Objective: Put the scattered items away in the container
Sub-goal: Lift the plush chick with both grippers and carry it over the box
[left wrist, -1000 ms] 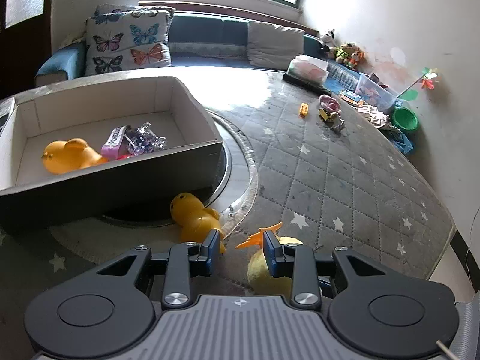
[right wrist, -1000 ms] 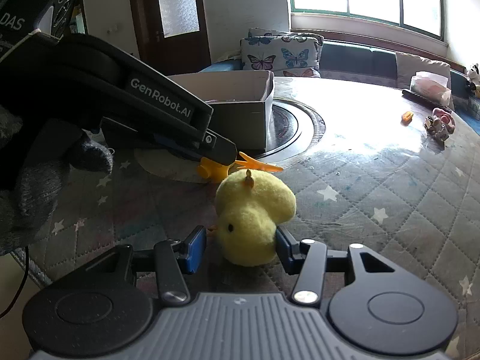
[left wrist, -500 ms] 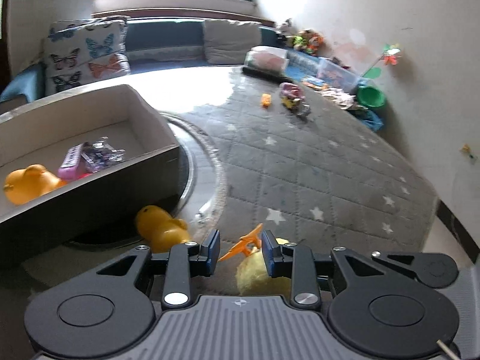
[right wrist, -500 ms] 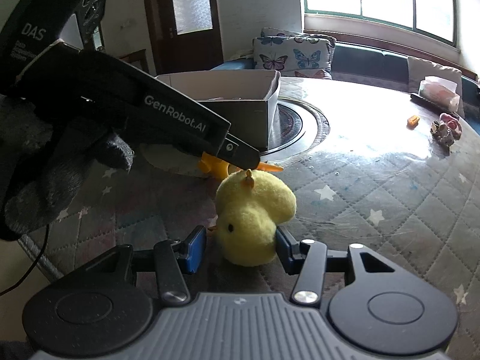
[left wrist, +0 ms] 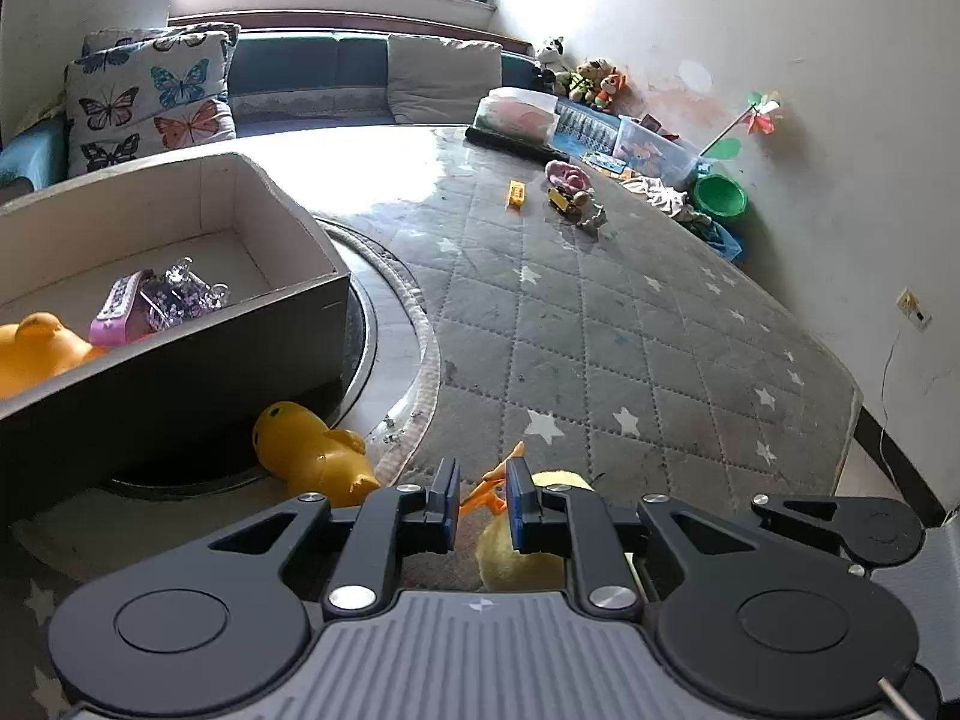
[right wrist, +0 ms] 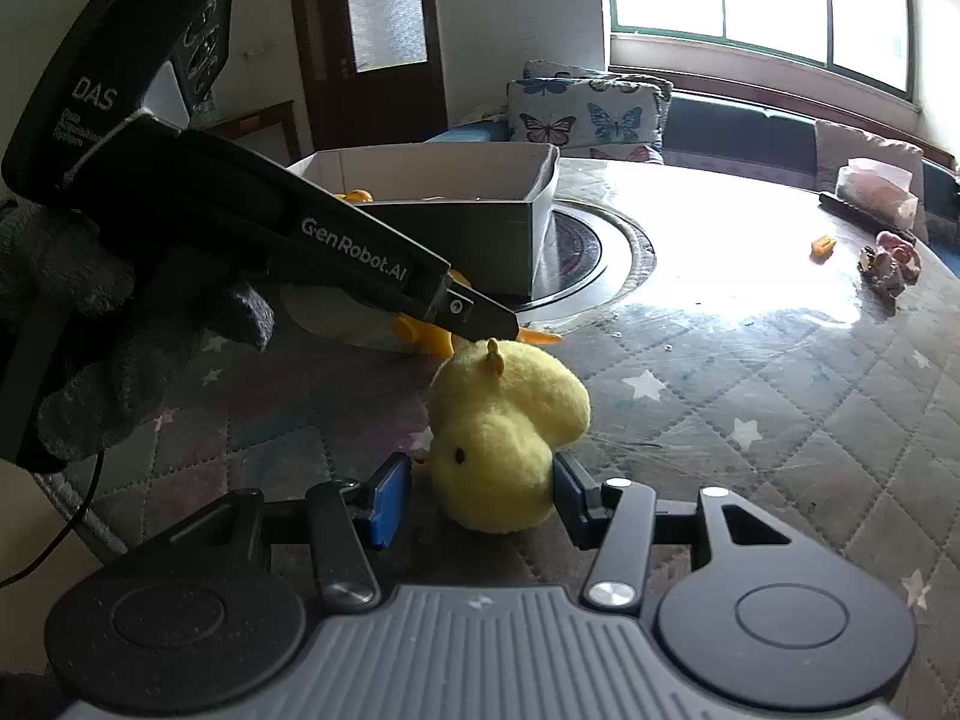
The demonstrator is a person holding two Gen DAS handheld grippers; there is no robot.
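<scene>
We see our right gripper (right wrist: pixel 477 495) spread wide around the fluffy yellow plush chick (right wrist: pixel 507 438), which lies on the quilted grey star-patterned table (right wrist: pixel 750 396). Our left gripper (left wrist: pixel 482 495) is narrowed around a thin orange plastic piece (left wrist: pixel 495 483); whether the fingers touch it we cannot tell. A yellow rubber duck (left wrist: pixel 309 453) lies at ten o'clock of it, just beside the open cardboard box (left wrist: pixel 180 354).

A fluffy yellow plush chick (right wrist: pixel 504 432) lies on the quilted mat beside an orange rubber duck (left wrist: pixel 312 456), near the open cardboard box (left wrist: pixel 288 228).
</scene>
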